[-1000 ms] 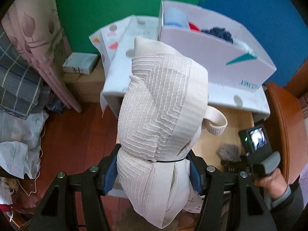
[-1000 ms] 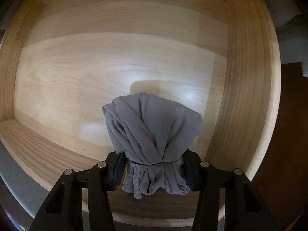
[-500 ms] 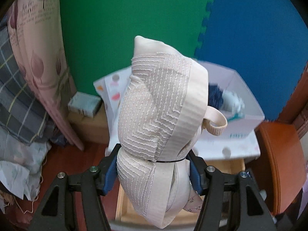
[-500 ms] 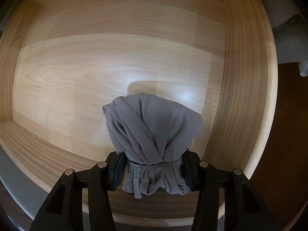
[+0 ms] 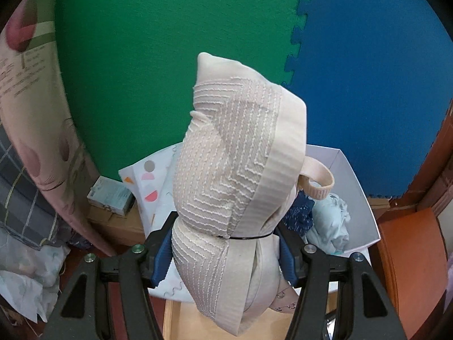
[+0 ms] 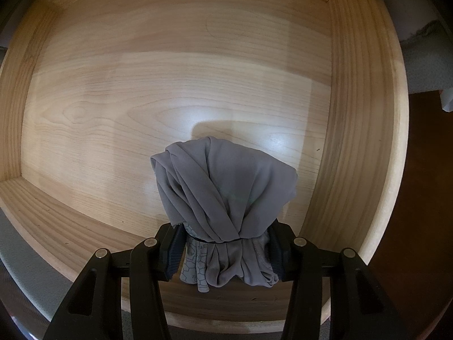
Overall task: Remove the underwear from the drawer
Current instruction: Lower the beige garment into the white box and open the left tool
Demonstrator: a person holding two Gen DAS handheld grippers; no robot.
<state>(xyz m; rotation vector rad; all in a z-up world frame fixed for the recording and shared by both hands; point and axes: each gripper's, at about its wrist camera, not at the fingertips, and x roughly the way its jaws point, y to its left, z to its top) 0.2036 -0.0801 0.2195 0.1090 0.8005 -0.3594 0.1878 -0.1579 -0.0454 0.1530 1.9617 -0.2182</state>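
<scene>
Your right gripper (image 6: 226,250) is clamped on gray underwear (image 6: 223,195) directly over the drawer (image 6: 365,141) floor; lift straight up. Your left gripper (image 5: 226,257) pinches a beige bra (image 5: 235,175) above the white box (image 5: 359,198).

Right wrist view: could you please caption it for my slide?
Right tongs grip bunched grey underwear above the wooden drawer.

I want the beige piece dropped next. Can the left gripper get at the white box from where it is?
Probably yes. The left gripper, shut on the beige bra, hangs just before the white box; its open top faces it, with nothing in between. Clothes already lie inside.
</scene>
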